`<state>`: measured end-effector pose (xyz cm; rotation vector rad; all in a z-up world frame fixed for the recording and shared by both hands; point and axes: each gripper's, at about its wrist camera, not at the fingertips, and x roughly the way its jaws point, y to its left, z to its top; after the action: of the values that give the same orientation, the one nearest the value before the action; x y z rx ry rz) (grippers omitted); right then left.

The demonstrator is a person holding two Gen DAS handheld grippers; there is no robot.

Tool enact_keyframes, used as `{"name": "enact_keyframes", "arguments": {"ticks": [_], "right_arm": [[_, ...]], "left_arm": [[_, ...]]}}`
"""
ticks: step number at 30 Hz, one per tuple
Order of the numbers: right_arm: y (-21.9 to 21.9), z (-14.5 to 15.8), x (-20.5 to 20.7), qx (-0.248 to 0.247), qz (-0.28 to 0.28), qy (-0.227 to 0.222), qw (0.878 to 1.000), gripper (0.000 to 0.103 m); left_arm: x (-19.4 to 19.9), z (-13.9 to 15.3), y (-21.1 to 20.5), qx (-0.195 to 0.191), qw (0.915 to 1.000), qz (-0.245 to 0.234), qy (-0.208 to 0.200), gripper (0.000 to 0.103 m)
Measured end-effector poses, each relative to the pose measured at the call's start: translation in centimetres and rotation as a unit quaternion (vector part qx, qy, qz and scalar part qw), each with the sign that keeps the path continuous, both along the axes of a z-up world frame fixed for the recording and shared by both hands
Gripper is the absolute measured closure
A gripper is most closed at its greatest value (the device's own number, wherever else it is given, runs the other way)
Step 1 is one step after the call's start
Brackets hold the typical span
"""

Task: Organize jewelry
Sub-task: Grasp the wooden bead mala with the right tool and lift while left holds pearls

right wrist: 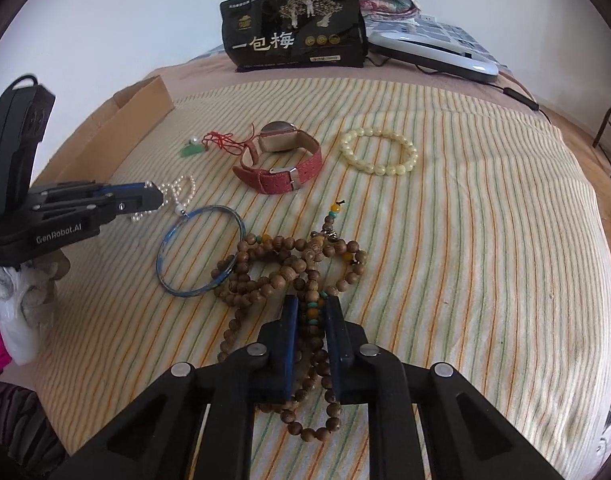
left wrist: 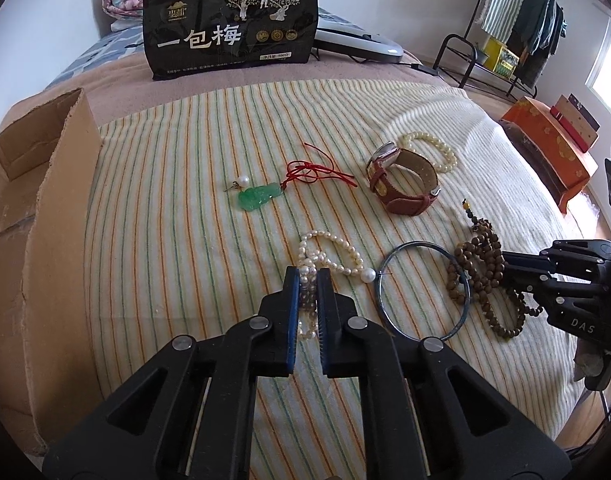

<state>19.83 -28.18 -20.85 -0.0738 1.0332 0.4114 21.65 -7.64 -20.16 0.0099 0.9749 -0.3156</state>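
Striped towelling covers the bed on which the jewelry lies, with an open cardboard box at the far left and a black snack bag standing at the back.

Nearest the box lie a pearl earring and, touching it, a green jade pendant on a red cord. Next comes the left gripper, its fingers drawn narrow on a bunched pearl necklace; only a few strands sit between the pads while the rest trails on the towel. The large end pearl lies against a thin blue bangle, so a lift may drag or flip the bangle. A shallow pinch on round pearls may also slip, dropping the strand short of the box.

Behind the bangle stands a brown-strapped wristwatch, with a cream bead bracelet just beyond it.

Furthest right, the right gripper has its fingers pressed close on a tangle of wooden prayer beads. The pile is looped several times, and one loop overlaps the bangle's rim. If raised quickly, the loose loops are likely to swing, snag the bangle or the gripper's own frame, or slide out, since only part of the tangle is caught. With both hands gripping close to the same bangle, simultaneous lifts could pull it two ways.
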Motion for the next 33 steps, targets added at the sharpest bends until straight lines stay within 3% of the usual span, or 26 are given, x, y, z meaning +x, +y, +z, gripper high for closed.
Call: {"name": "enact_keyframes", "arguments": {"ticks": [2,4,6,10,13,17,21,22,27,28,33], "right_arm": [[-0.4,0.0,0.1,0.01,-0.009,0.01,1.0,0.076],[-0.8,0.0,0.2,0.041,-0.016,0.029,0.999,0.047],[-1.0,0.2,0.1,0.073,-0.022,0.044,0.996,0.035],[-1.4,0.1,0.4,0.105,-0.039,0.061,0.992,0.033],[-2.1,-0.2,1.0,0.126,-0.066,0.071,0.987,0.04],[-1.0,-0.5,2.1,0.081,-0.075,0.062,0.992,0.046],[1.8,-0.3,1.6,-0.036,-0.035,0.019,0.999,0.077],[1.9,-0.3,1.4,-0.043,-0.029,0.015,0.999,0.089],[0.9,0.7,0.9,-0.034,-0.048,0.012,0.998,0.093],[0.7,1.0,0.7,-0.032,-0.052,0.009,0.998,0.093],[-0.1,3.9,-0.6,-0.02,-0.065,-0.017,0.998,0.093]], "left_arm": [[0.0,0.0,0.1,0.001,1.0,0.001,-0.001,0.097],[0.0,0.0,0.3,0.001,1.0,0.003,0.0,0.097],[0.1,-0.1,0.4,0.0,1.0,0.004,0.0,0.097],[0.0,-0.2,0.4,0.001,1.0,0.004,0.0,0.097],[0.0,-0.3,0.4,0.003,1.0,0.004,-0.001,0.097],[0.0,-0.3,0.3,0.002,1.0,0.003,-0.001,0.097],[-0.2,0.3,0.5,-0.004,1.0,0.004,-0.004,0.097],[-0.3,0.5,0.5,-0.006,1.0,0.004,-0.006,0.097],[-1.2,2.7,1.0,-0.012,0.9996,0.005,-0.023,0.097],[-1.4,3.2,1.2,-0.014,0.9995,0.005,-0.027,0.103],[-2.8,6.2,1.9,-0.021,0.9984,0.005,-0.052,0.103]]}}
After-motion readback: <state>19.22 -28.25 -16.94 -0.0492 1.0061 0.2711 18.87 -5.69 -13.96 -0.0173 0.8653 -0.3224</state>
